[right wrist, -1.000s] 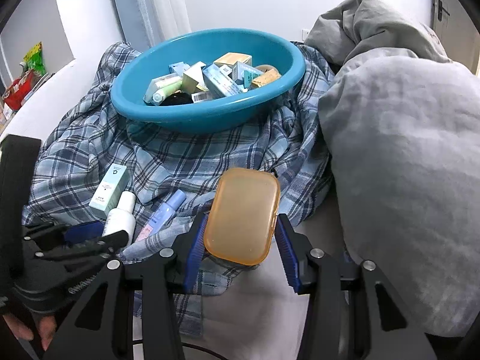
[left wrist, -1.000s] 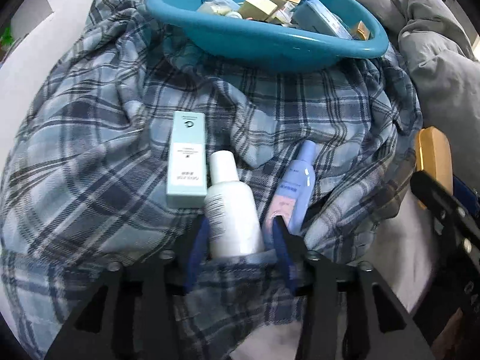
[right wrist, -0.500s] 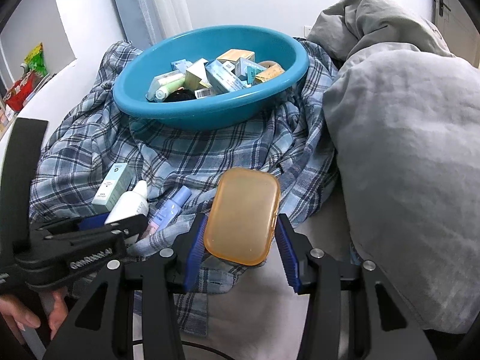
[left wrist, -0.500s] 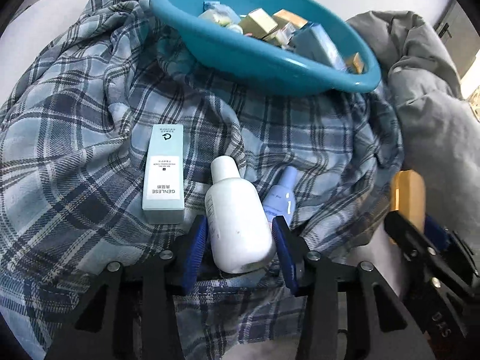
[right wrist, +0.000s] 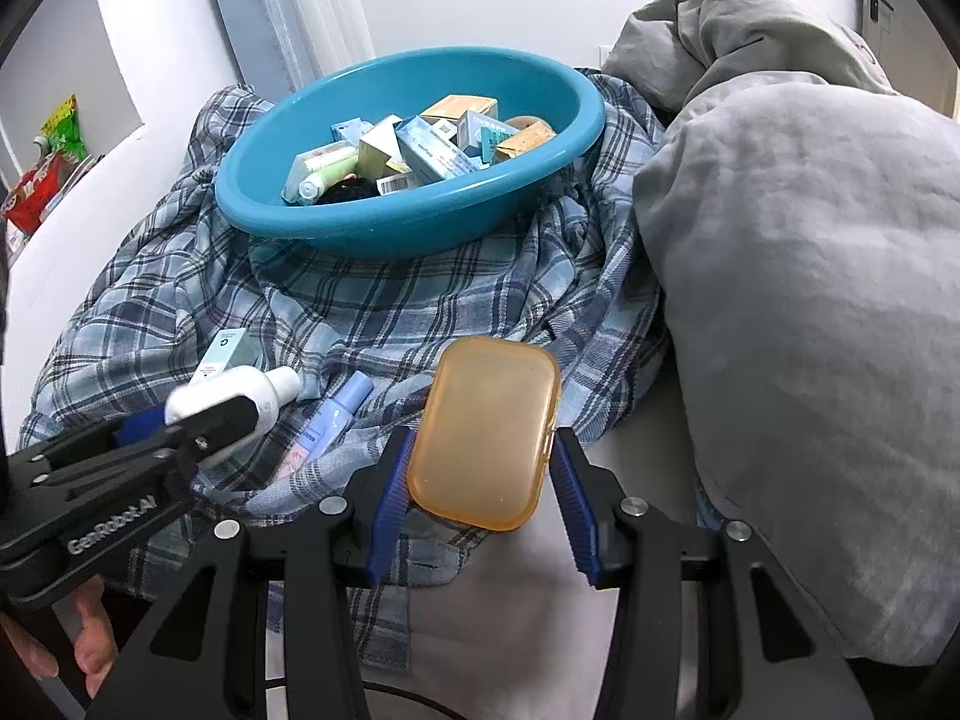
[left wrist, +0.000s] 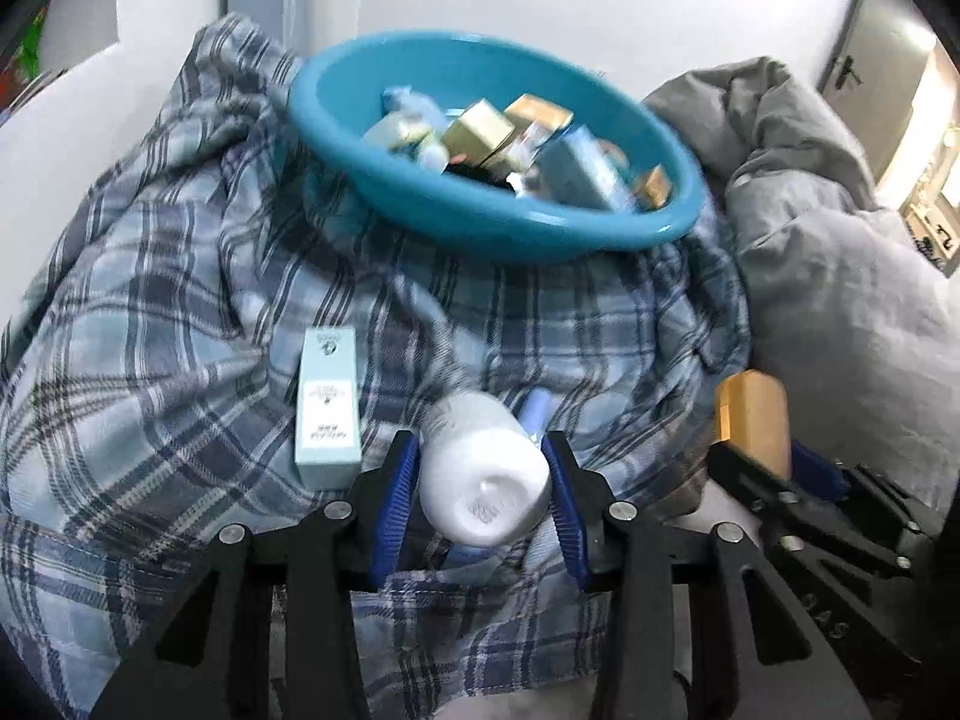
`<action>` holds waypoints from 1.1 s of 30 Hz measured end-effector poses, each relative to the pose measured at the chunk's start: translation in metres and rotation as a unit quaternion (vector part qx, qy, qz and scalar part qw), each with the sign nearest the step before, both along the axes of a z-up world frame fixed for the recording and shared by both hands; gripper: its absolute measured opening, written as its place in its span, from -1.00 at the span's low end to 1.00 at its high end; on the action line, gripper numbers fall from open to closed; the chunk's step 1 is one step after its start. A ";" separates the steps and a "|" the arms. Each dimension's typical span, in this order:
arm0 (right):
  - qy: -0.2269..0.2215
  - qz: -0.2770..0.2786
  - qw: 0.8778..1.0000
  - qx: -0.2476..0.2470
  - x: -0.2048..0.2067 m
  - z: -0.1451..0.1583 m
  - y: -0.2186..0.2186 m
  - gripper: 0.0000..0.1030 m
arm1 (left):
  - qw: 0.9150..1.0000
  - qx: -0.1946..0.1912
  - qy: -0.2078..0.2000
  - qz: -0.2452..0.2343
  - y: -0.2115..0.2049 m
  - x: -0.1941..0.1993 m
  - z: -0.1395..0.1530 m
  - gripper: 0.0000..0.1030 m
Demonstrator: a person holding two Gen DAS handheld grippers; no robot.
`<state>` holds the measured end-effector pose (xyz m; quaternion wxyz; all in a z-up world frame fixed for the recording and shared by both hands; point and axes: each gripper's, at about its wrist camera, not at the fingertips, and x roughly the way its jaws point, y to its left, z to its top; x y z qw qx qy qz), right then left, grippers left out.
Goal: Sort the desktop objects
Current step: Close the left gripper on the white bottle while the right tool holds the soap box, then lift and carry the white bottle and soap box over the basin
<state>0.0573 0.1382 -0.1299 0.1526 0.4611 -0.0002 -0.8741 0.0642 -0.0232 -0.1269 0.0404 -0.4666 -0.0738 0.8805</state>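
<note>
The teal basin is showing glossy, smooth plastic, while the plaid shirt under it is lying as soft, matt woven cloth. The white bottle is looking like matt plastic, the amber case like translucent, slightly frosted plastic, and the grey duvet like dull, crumpled fabric.

"GenRobot.AI" on left claw arm

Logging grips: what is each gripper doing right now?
Left gripper: closing on the white bottle.
Right gripper: holding the orange case.
</note>
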 end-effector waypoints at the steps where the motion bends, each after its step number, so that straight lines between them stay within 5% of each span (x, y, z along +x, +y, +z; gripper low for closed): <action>1: 0.000 0.001 1.000 0.001 0.000 0.000 0.000 -0.13 | 1.000 0.003 0.007 -0.002 -0.004 -0.001 0.006 -0.16; 17: -0.002 0.000 1.000 0.002 0.000 -0.001 0.000 -0.13 | 0.996 -0.005 0.084 0.016 -0.006 0.004 0.033 -0.18; 21: 0.000 -0.004 1.000 0.000 -0.001 0.001 0.002 -0.13 | 0.996 -0.033 0.083 0.017 -0.004 0.001 0.034 -0.18; 33: 0.027 0.001 1.000 0.000 -0.009 0.025 0.002 -0.13 | 0.996 -0.032 0.084 0.015 -0.002 -0.006 0.049 -0.18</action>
